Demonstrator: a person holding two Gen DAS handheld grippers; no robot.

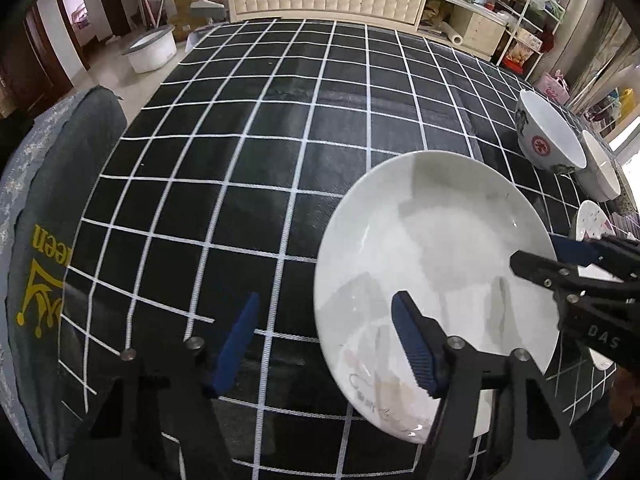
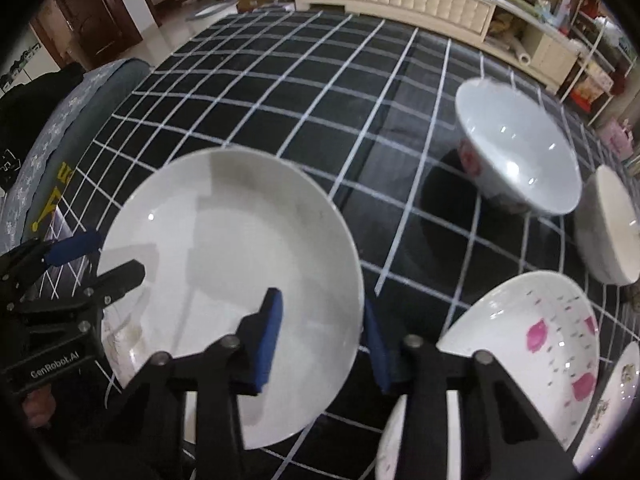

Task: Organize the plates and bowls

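A large white plate [image 1: 432,264] [image 2: 232,256] lies on the black checked tablecloth [image 1: 240,160]. My left gripper [image 1: 326,340] points down over its left rim, with one blue pad [image 1: 416,348] above the plate and the other off it over the cloth; neither pad touches the rim. In the right wrist view the left gripper [image 2: 96,262] shows at the plate's left edge. My right gripper [image 2: 322,344] straddles the opposite rim, one pad [image 2: 268,340] over the plate and one just outside it, with a gap left. From the left wrist view the right gripper [image 1: 540,254] shows at the plate's right edge.
A white bowl with a red emblem [image 1: 548,136] [image 2: 520,152] stands behind the plate, a second white bowl [image 2: 612,224] beside it. A pink-spotted dish [image 2: 532,356] and more plates [image 2: 616,392] crowd the right. A grey-covered chair [image 1: 48,240] stands at the table's left.
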